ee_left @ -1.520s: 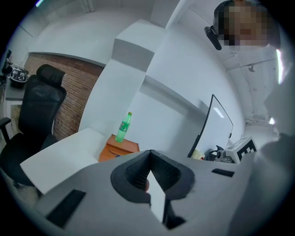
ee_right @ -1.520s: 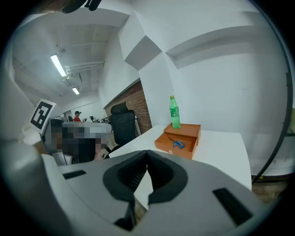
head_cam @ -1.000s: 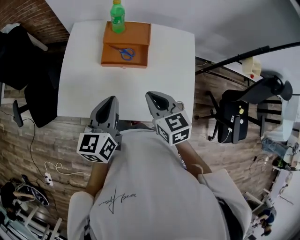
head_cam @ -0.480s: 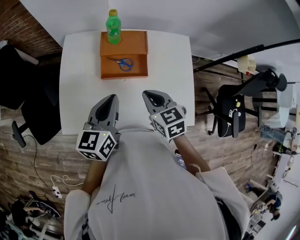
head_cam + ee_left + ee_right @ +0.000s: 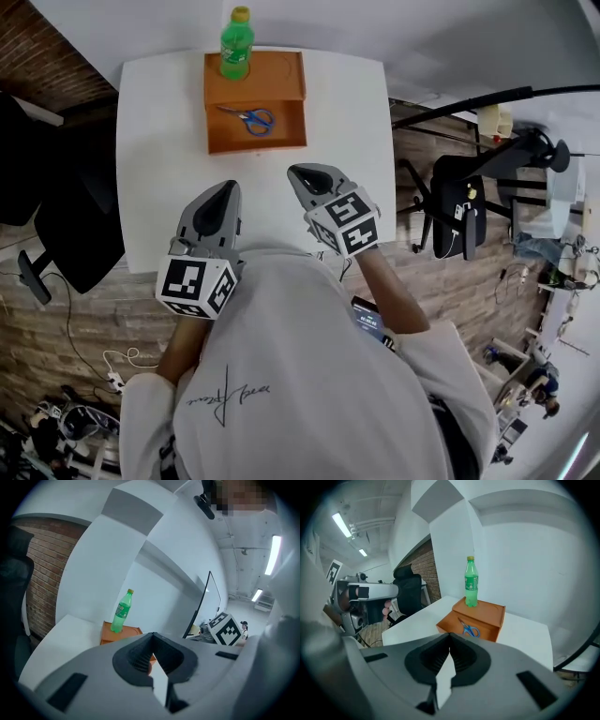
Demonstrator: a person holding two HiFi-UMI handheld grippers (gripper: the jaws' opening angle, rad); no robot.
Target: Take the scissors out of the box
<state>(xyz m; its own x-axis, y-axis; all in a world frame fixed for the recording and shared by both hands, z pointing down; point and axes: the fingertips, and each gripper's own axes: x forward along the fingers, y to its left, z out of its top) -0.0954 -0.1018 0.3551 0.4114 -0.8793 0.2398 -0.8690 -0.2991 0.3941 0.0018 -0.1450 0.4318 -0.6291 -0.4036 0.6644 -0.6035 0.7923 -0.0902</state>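
Note:
An orange box [image 5: 255,139] stands at the far middle of the white table [image 5: 150,169]. Blue-handled scissors [image 5: 249,116] lie flat inside its open front half. A green bottle [image 5: 236,42] stands upright on the box's far part. My left gripper [image 5: 225,189] and right gripper [image 5: 302,174] hover side by side over the table's near edge, well short of the box. Both are shut with nothing between the jaws. The right gripper view shows the scissors [image 5: 469,630] in the box [image 5: 485,613] straight ahead. In the left gripper view the bottle [image 5: 123,612] shows above the jaws.
A black office chair [image 5: 66,225] stands left of the table. A second chair [image 5: 457,217] and a black boom arm [image 5: 469,103] are at the right. A brick wall runs at the far left. Cables lie on the floor at lower left.
Both grippers have moved forward over the table's near edge, toward the box. They stayed shut. The box, scissors and bottle have not moved on the table.

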